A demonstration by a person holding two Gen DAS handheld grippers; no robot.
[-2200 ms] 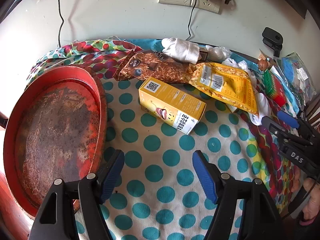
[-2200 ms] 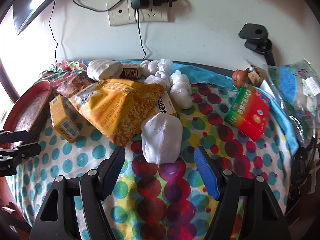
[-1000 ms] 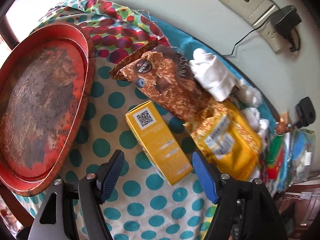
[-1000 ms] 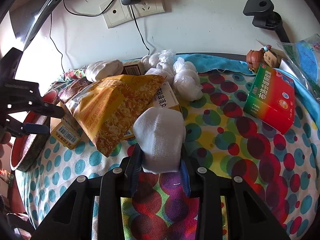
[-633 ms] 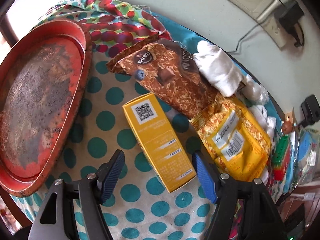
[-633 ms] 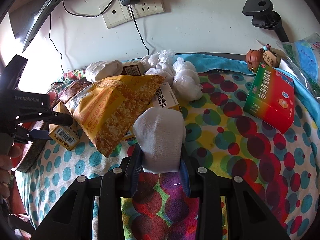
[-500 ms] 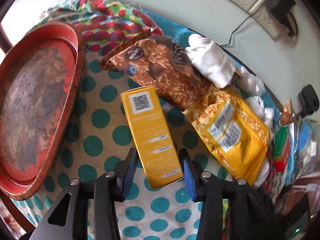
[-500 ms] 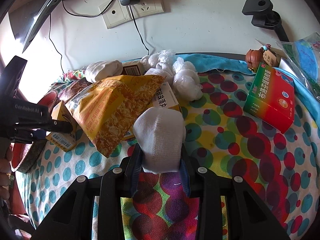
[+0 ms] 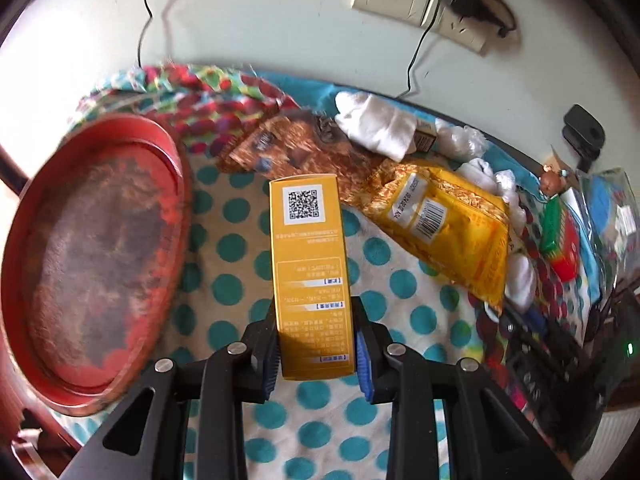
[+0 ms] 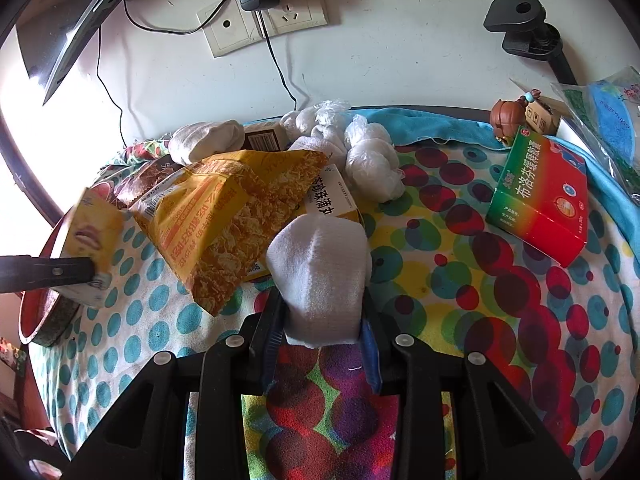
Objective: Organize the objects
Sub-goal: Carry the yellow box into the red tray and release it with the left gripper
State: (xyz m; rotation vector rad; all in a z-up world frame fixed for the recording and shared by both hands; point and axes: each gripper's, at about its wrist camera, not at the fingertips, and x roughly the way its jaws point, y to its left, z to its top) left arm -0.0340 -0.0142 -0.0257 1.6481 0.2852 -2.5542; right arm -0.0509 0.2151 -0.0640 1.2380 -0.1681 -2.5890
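Left tongs [image 9: 316, 356]: just closed, clamped on tall yellow cardboard box [image 9: 310, 276], lifted beside red round metal tray [image 9: 92, 260].
Right tongs [image 10: 322, 340]: gripping white rolled sock [image 10: 320, 276] on polka-dot surface [image 10: 460, 320].

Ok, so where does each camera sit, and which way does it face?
Left wrist: sits on the left gripper, looking down at its yellow cardboard box and the round red tray; only the black fingers show.
Right wrist: sits on the right gripper, facing the wall over a rolled white sock.
Shared: the box and yellow snack bag.
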